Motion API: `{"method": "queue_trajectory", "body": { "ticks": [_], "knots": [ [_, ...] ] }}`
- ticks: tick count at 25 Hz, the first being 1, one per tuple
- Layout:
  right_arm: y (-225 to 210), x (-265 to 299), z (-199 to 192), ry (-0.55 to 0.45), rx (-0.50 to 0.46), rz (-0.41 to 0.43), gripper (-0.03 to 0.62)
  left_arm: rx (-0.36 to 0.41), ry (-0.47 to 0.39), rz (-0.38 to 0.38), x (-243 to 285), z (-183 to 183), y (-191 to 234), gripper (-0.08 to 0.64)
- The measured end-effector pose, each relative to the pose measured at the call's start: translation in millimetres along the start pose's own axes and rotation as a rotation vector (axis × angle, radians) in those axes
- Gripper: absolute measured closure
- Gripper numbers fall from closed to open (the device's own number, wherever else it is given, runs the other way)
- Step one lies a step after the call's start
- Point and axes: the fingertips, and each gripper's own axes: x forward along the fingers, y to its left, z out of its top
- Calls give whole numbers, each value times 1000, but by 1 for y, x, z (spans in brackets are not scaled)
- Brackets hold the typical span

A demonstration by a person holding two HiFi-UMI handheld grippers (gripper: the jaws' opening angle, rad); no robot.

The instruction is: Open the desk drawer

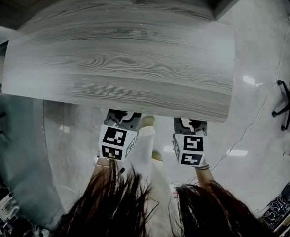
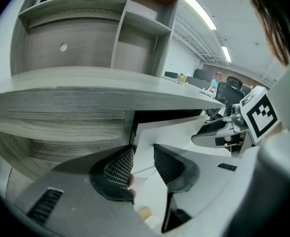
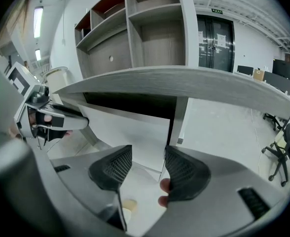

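In the head view, the grey wood-grain counter (image 1: 120, 68) fills the upper frame. Both grippers sit just below its near edge, at lower centre. The left gripper (image 2: 144, 164) is open, its jaws apart, and the left edge of the white drawer front (image 2: 184, 132) shows in the gap. The right gripper (image 3: 147, 167) is also open wide, and the drawer front's right edge shows between its jaws. The drawer front hangs under the counter with a dark gap above it. A shelf unit (image 3: 150, 28) stands behind the counter.
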Motion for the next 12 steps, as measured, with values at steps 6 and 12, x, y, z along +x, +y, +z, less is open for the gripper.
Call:
{"method": "queue_trajectory", "body": {
  "ticks": [6,12],
  "knots": [
    [0,5,1,6,-11,7,396,1,0,-8,1,-1,0,442],
    [0,7,0,6,-10,13,396,-3,2,13,2,-2,1,442]
  ]
}}
